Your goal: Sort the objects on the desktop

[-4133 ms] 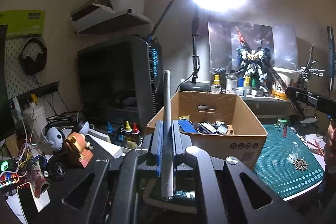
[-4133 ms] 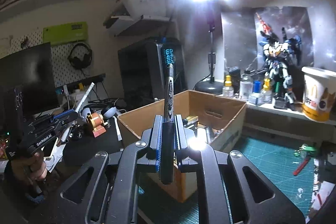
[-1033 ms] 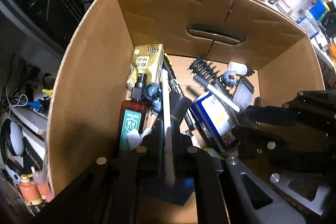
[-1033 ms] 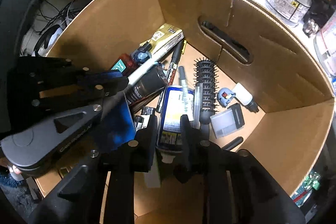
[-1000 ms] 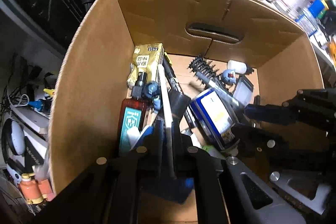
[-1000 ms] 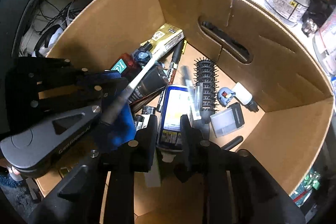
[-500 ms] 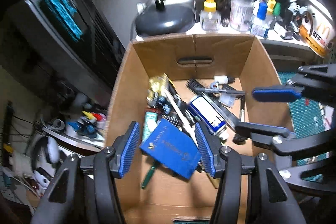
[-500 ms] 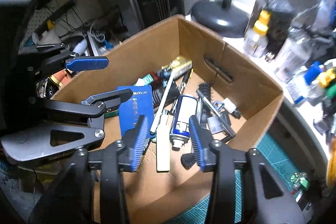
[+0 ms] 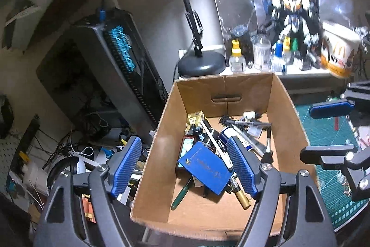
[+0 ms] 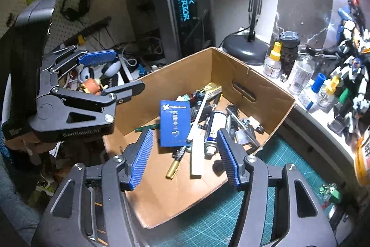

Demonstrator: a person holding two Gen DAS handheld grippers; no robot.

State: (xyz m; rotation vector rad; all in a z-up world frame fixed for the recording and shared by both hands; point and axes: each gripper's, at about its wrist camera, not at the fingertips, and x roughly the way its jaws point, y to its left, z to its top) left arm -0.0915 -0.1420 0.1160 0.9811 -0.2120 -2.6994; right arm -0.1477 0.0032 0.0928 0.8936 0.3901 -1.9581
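"dark warrior" glows on the pc case (image 10: 185,1) behind the cardboard box (image 10: 275,89).

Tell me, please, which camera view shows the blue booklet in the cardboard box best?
The right wrist view: the blue booklet lies unobstructed on top of the items in the cardboard box, its whole cover visible. In the left wrist view the booklet is also visible, but tilted, with its right side near the gripper finger.

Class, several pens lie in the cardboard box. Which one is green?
The green pen lies at the box's near end, poking out from under the blue booklet. The gold pen beside it is metallic yellow; the others are dark or silver.
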